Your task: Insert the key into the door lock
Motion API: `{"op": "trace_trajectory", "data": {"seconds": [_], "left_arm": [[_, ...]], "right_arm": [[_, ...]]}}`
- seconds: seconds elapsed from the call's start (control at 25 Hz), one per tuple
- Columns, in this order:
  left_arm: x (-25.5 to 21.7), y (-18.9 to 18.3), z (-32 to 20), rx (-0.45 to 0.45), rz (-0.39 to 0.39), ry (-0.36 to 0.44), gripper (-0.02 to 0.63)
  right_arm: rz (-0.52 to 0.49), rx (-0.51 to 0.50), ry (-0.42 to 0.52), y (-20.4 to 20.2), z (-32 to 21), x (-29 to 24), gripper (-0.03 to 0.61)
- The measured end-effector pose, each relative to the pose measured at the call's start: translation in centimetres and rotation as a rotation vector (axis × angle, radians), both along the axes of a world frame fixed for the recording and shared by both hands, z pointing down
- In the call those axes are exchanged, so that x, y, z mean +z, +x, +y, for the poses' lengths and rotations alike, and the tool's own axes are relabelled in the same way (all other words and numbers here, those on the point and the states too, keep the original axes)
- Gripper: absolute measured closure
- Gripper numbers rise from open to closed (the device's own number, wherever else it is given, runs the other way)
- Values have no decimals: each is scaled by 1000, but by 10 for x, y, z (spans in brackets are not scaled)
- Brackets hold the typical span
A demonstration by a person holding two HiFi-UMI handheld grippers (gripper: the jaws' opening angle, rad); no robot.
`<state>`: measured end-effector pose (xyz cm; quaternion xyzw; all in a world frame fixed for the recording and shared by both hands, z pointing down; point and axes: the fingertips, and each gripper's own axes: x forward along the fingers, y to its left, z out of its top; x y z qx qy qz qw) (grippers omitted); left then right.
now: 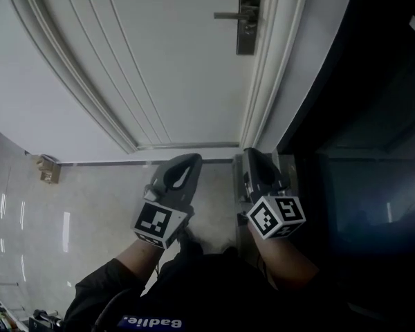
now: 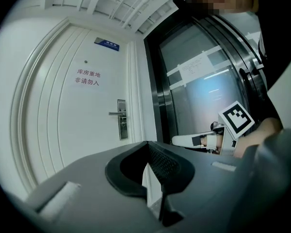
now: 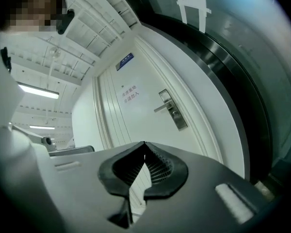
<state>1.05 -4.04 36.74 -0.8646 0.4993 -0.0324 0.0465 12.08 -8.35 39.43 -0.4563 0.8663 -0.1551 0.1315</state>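
Ahead of your jaws, lock: silver metal lock plate with lever handle (image 1: 248, 18) on white panelled door (image 1: 159, 61), well apart.
Left gripper (image 2: 147, 142): your jaws touch at the tips, holding nothing.
Right gripper (image 3: 144, 142): tips together, empty.
Right of jaws: dark glass panel (image 1: 373, 158).

My left gripper (image 2: 147, 143) fills the bottom of the view, jaws meeting at the tips with nothing between them. Past it I see a white door (image 2: 63, 106) — a handle (image 2: 115, 113) and lock plate (image 2: 121, 126) near its right edge, red lettering (image 2: 87, 77) above them, a blue sign (image 2: 106, 43) higher still. Right of the door stands a dark-framed glass panel (image 2: 203, 96). The right gripper (image 2: 179, 140) shows at the right, pointing left — its marker cube (image 2: 235, 121) just above a hand (image 2: 256, 139).
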Motion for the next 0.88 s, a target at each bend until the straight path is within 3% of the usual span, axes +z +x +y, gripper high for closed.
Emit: {"op": "trace_trajectory", "data": {"seconds": [0.4, 0.68, 0.88], "left_arm": [[31, -6, 54, 9, 60, -74, 594], [44, -25, 91, 106, 159, -135, 594], [46, -48, 112, 179, 159, -144, 594]], "right_arm": [[181, -42, 71, -3, 52, 36, 575], [309, -63, 115, -45, 101, 42, 577], [363, -78, 146, -88, 132, 35, 577]]}}
